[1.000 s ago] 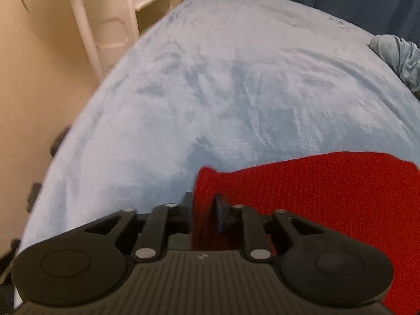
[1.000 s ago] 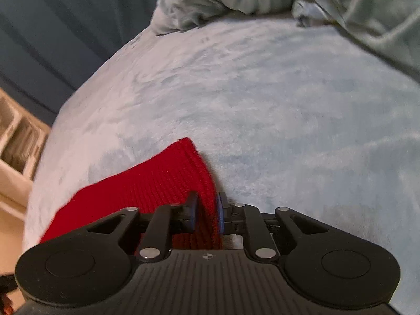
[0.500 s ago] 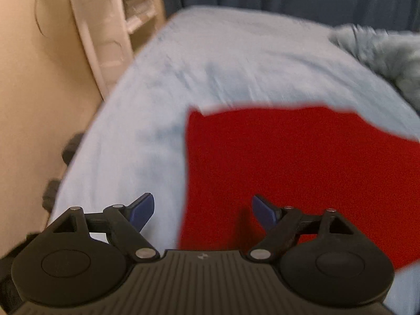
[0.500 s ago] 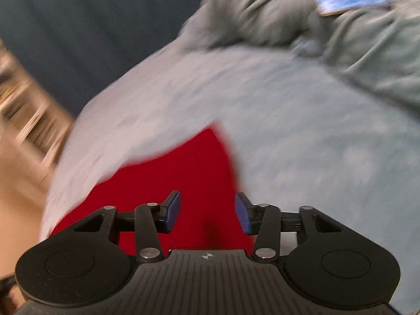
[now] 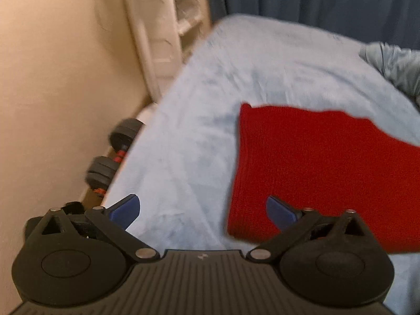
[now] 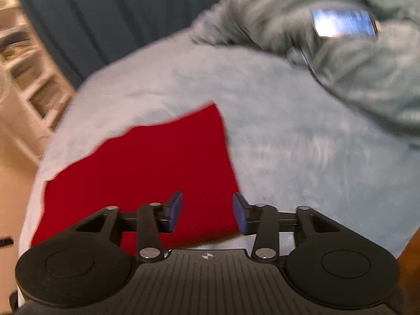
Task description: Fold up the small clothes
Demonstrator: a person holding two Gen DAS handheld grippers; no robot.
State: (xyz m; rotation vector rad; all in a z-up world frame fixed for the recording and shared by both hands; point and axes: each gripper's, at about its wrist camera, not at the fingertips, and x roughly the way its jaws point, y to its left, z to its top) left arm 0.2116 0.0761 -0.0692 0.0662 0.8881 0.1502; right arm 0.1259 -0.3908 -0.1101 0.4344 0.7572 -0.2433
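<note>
both hand-held grippers, left [image 5: 202, 211] and right [image 6: 207, 211], opening empty above the flat red cloth [image 5: 328, 168].

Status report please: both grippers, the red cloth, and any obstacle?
Left gripper and right gripper: jaws opening, nothing between. Red cloth flat on blue blanket. No obstacle near.

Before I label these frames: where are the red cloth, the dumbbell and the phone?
red cloth [image 5: 328, 168]: left wrist view, middle of the knit.
dumbbell [image 5: 126, 136]: left wrist view, upper weight plate.
phone [image 6: 344, 25]: right wrist view, lit screen.
</note>
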